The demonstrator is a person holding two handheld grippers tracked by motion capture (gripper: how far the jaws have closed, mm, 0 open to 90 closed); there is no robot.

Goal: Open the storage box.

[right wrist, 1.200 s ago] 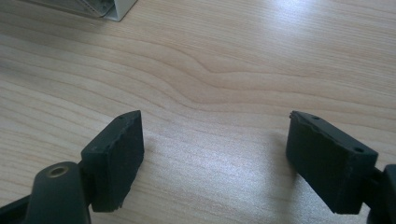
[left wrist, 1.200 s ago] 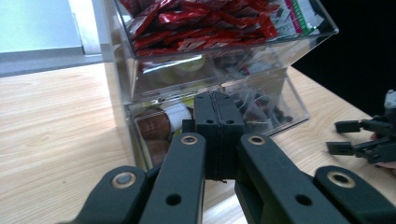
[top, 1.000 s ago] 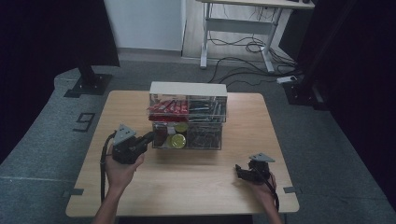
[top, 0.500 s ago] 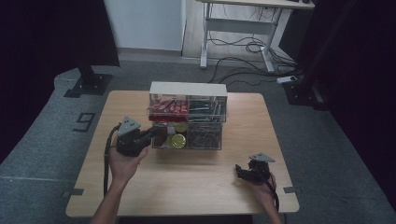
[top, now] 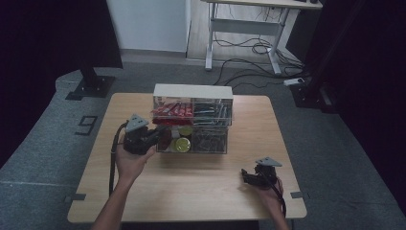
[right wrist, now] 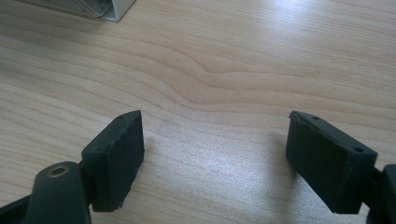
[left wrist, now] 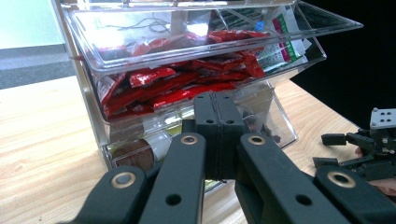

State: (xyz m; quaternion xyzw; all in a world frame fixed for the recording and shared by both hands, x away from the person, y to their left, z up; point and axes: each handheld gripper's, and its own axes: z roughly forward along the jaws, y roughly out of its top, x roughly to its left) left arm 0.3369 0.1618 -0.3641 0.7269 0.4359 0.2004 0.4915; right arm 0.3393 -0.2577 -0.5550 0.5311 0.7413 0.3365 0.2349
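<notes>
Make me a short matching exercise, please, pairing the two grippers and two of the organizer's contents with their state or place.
Things:
1. left gripper
2. right gripper
3. red packets
4. yellow round item

States or places:
A. jaws wide apart over bare table
B. in the clear organizer's upper left bin
C. jaws pressed together at the organizer's front
D. in the lower left bin

Pairs: 1-C, 2-A, 3-B, 4-D

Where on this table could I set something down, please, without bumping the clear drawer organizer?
Bare wood lies between the organizer and the table's near edge, and between the left gripper and right gripper. It is crowded at the organizer's left front.
</notes>
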